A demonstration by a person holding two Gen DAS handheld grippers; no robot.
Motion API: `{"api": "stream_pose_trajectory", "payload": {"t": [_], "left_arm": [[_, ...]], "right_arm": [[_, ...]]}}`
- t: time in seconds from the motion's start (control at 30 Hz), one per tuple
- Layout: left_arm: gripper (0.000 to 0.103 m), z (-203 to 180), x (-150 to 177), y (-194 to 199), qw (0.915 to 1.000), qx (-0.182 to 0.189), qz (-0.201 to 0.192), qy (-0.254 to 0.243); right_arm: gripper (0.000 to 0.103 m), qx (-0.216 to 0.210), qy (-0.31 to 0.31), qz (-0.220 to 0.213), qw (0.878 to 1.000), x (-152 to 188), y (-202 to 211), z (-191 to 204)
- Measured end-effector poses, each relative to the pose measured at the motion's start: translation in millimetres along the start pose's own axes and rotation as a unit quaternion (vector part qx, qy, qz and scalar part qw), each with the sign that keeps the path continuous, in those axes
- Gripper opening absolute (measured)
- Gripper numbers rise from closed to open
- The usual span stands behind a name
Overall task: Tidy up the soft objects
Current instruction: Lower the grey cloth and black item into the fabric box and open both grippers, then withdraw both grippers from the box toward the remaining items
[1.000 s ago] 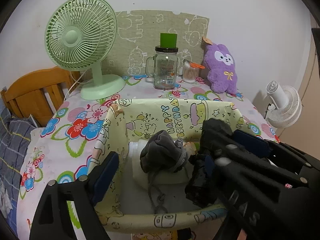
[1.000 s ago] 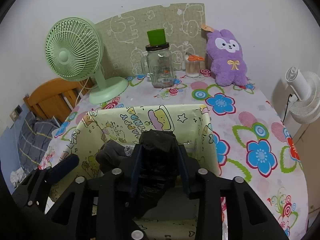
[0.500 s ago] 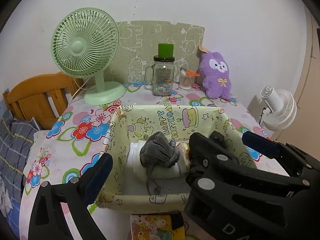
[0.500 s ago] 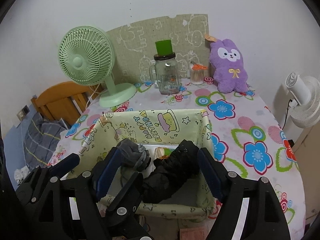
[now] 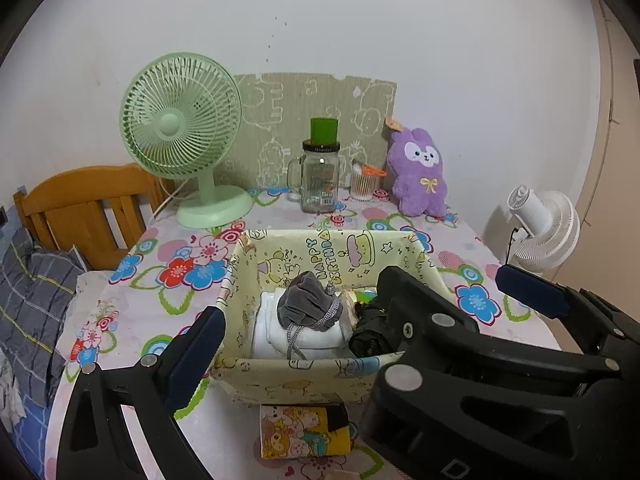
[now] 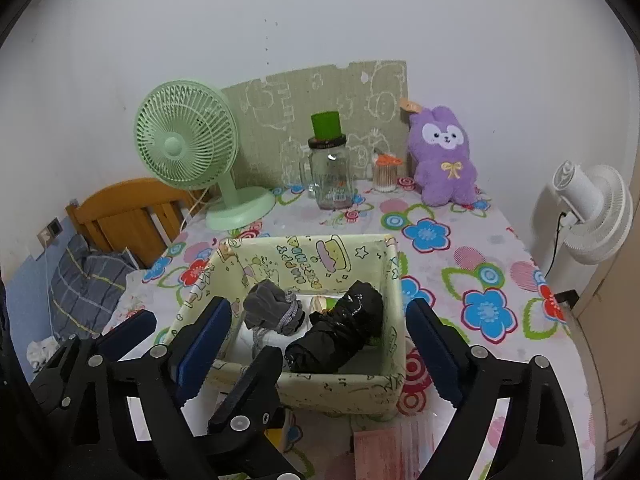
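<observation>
Now that the crumpled black soft bundle (image 6: 336,332) lies loose at the right of the pale yellow cartoon-printed fabric bin (image 6: 340,390), beside the grey drawstring pouch (image 6: 272,310) on folded white cloth (image 5: 280,334), that deposit looks done. The right gripper (image 6: 320,344), whose jaws have just been opening, stands wide and empty, pulled back to the bin's near side. The left gripper (image 5: 364,304) is equally wide and empty, so both seem free for another soft item.

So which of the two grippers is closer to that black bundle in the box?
Right. The right gripper hangs open just above and in front of the black bundle in the box; the left gripper, also open, sits off to its left.
</observation>
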State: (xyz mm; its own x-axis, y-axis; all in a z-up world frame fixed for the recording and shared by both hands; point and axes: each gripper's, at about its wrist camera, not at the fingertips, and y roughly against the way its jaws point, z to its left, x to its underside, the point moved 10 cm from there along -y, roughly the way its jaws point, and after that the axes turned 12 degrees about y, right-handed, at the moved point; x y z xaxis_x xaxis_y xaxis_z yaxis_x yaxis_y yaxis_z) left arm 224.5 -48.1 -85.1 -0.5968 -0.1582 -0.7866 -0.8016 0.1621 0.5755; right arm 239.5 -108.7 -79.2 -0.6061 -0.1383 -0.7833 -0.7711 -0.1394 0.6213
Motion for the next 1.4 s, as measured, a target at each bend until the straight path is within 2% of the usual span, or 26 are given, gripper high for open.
{"api": "stream_pose_trajectory", "payload": {"t": [0.77,1.03,1.2,1.4], "left_arm": [[0.100,-10,13,70,0.9985,0.014,-0.052,-0.004],[0.100,-15,29,81,0.9980,0.028,-0.056,-0.006],[0.100,-17,44,85,0.9973,0.015,-0.071,-0.012],[0.100,-15,65,78,0.9983,0.020,-0.054,-0.010]], "right_arm": [[0.099,0.019,0.014,-0.055,0.998,8,79,10],[0.100,0.036,0.018,-0.066,0.997,23,96,7],[0.100,0.044,0.028,-0.075,0.996,37,99,5],[0.099,0.035,0.022,-0.073,0.996,57,95,4]]}}
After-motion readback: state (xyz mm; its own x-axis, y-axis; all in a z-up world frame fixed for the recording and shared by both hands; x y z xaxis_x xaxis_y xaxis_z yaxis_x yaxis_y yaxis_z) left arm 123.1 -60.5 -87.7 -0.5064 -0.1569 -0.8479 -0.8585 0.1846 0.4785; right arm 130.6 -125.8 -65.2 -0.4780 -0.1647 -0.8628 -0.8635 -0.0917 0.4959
